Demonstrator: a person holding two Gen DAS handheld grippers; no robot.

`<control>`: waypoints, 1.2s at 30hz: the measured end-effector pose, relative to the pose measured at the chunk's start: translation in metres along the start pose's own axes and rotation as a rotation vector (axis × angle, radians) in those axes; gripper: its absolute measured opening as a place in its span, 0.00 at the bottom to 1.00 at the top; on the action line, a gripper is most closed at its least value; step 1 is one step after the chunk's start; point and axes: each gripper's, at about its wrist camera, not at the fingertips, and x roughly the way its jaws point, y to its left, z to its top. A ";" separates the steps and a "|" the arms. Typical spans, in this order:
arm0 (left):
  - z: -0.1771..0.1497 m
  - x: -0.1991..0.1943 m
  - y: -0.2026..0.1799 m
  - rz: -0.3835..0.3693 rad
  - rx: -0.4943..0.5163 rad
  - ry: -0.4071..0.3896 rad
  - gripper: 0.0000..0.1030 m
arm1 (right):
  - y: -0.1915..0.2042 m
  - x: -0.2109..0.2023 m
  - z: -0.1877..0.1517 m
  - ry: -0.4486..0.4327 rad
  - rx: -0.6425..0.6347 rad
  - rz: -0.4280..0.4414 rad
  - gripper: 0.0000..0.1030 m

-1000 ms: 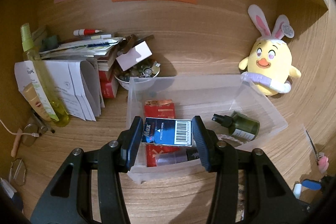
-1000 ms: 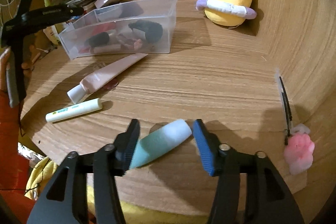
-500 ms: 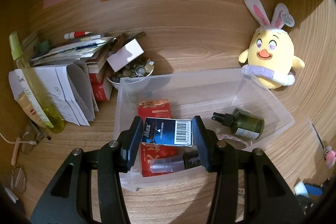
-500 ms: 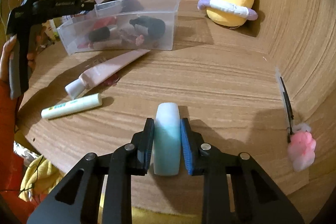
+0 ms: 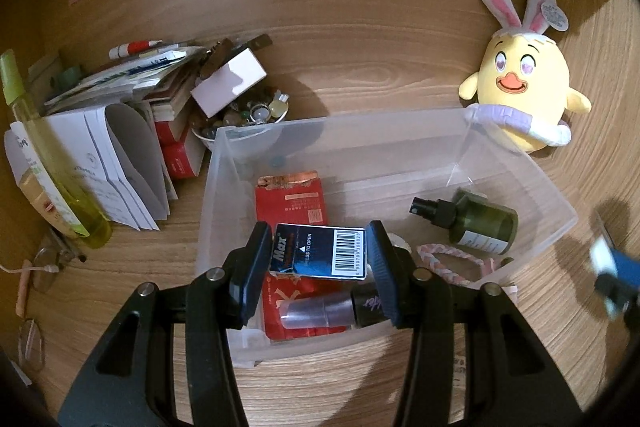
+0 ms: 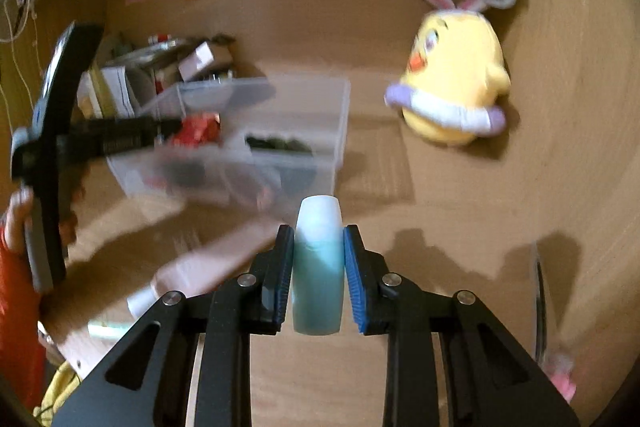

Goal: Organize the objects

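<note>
Wood desk point(image 5: 360, 75) – both grippers loaded

Spray bottle point(image 5: 482, 225) and carton point(image 5: 291, 203) in bin point(image 5: 352, 135), plush chick point(image 5: 524, 95) behind-right, paper stack point(image 5: 120, 131) left.

left gripper point(image 5: 318, 259): pads clamped on a dark blue barcoded carton point(image 5: 318, 254)
right gripper point(image 6: 318, 269): pads clamped on a teal-and-white tube point(image 6: 318, 267)

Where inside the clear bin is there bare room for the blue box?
The clear bin is bare along its back wall, between the red packet and the green spray bottle. The front is crowded: a dark tube, a braided band.
</note>
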 end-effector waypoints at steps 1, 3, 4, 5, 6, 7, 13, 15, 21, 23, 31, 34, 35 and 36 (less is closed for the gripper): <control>0.000 0.000 0.000 -0.004 -0.001 0.002 0.47 | 0.000 0.002 0.007 -0.009 -0.001 0.006 0.22; 0.000 0.001 0.002 -0.021 -0.005 0.011 0.47 | 0.003 0.008 0.022 -0.024 -0.008 0.025 0.22; 0.000 0.001 0.002 -0.025 -0.006 0.013 0.47 | 0.005 0.011 0.027 -0.026 -0.012 0.029 0.22; 0.000 0.000 0.002 -0.034 -0.006 0.016 0.48 | 0.007 0.014 0.033 -0.030 -0.018 0.035 0.22; 0.000 0.000 0.002 -0.038 -0.005 0.016 0.51 | 0.009 0.019 0.040 -0.034 -0.025 0.044 0.22; 0.001 -0.001 0.002 -0.039 -0.004 0.013 0.52 | 0.010 0.022 0.043 -0.034 -0.029 0.049 0.22; 0.002 -0.014 0.002 -0.045 -0.006 -0.020 0.61 | 0.024 0.047 0.067 -0.018 -0.066 0.082 0.22; 0.003 -0.017 0.003 -0.052 -0.012 -0.025 0.64 | 0.030 0.055 0.073 -0.004 -0.080 0.091 0.22; 0.000 -0.031 0.003 -0.058 -0.011 -0.050 0.74 | 0.045 0.083 0.081 0.049 -0.119 0.115 0.22; -0.001 -0.036 0.003 -0.055 -0.008 -0.058 0.77 | 0.048 0.091 0.080 0.064 -0.129 0.119 0.22; -0.009 -0.046 0.007 -0.071 -0.017 -0.049 0.88 | 0.059 0.110 0.077 0.106 -0.150 0.110 0.22; -0.013 -0.046 0.008 -0.089 -0.016 -0.029 0.90 | 0.059 0.113 0.076 0.122 -0.150 0.101 0.22; -0.014 -0.046 0.008 -0.094 -0.017 -0.023 0.90 | 0.060 0.114 0.076 0.125 -0.151 0.099 0.22; -0.016 -0.046 0.009 -0.097 -0.019 -0.020 0.90 | 0.060 0.114 0.076 0.127 -0.153 0.096 0.22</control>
